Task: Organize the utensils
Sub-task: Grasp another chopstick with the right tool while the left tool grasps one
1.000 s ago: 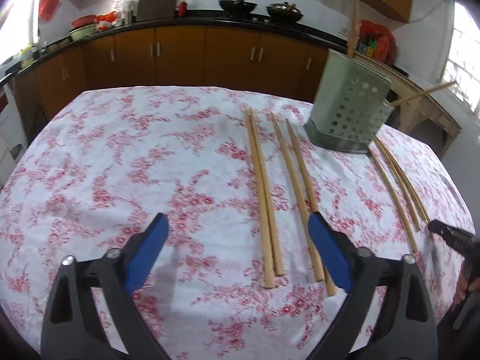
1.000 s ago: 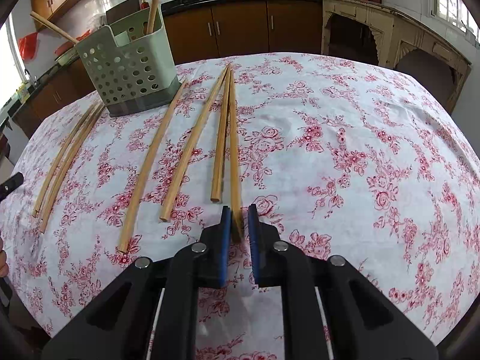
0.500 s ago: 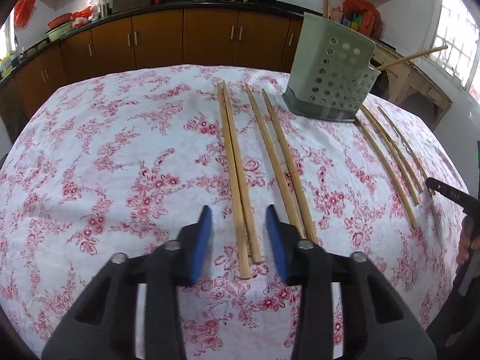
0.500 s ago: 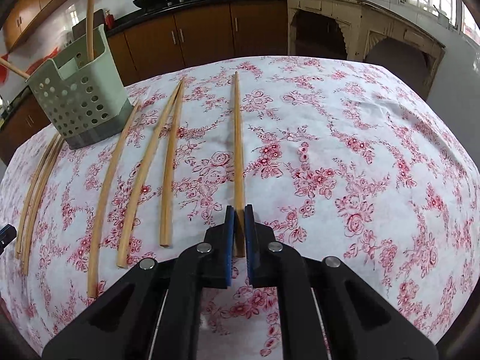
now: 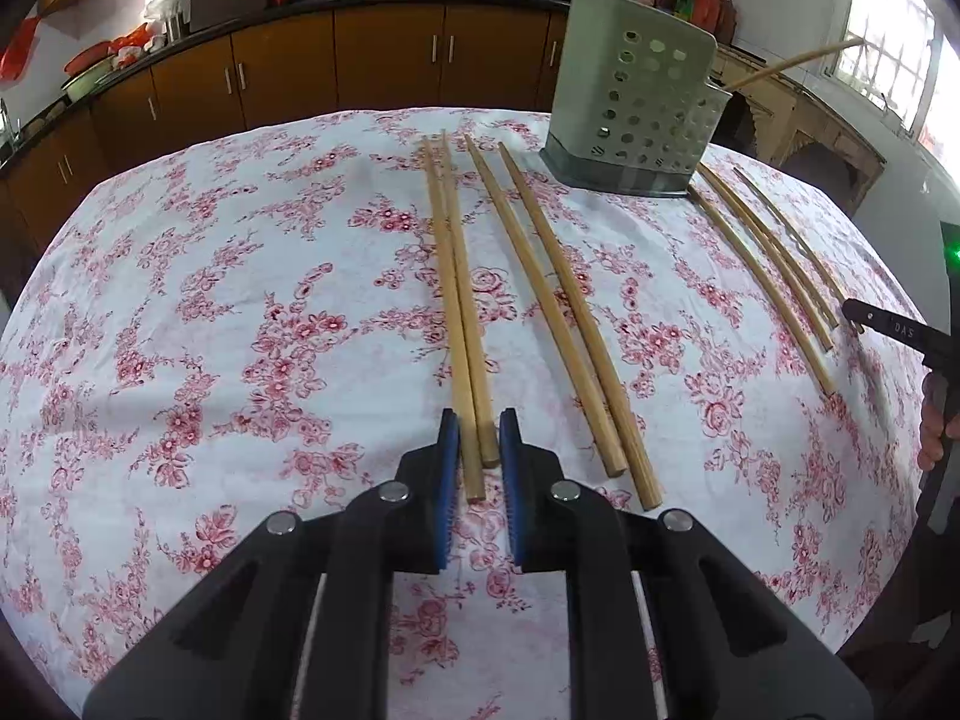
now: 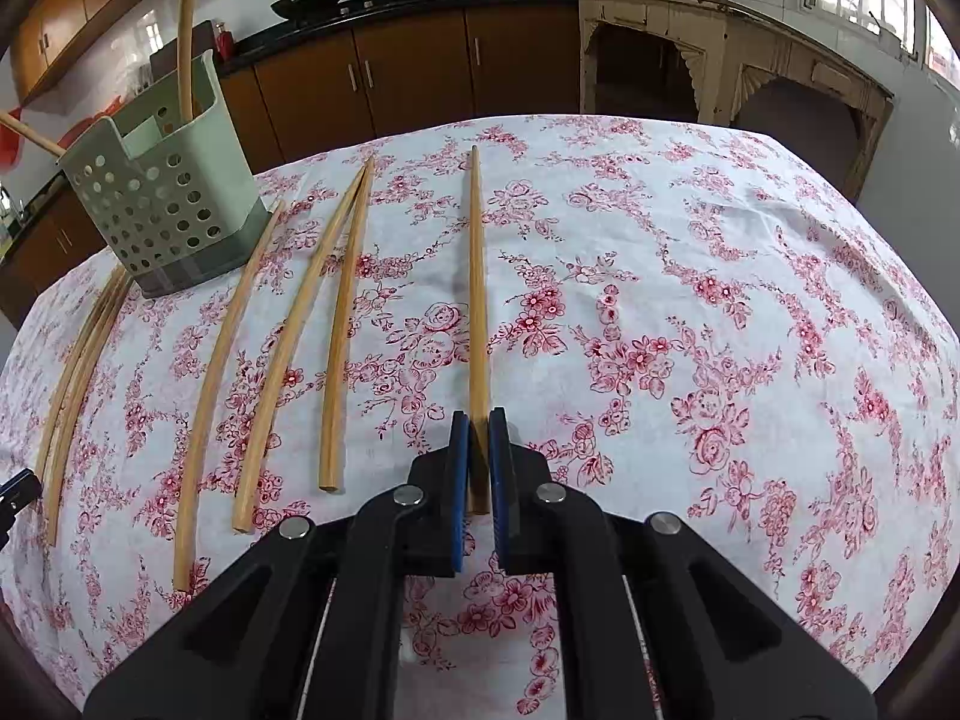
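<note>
Already, two chopsticks were seen standing in the green perforated holder at the far side of the floral tablecloth; the rest had not yet been put away. The right gripper was clenched on a single chopstick, lying well to the right of the holder. The left gripper, whose jaws had just been closing, was set around the near ends of a chopstick pair left of the holder, though whether the pads pressed them could hardly be told. Five more chopsticks, apparently, were left flat near the holder.
</note>
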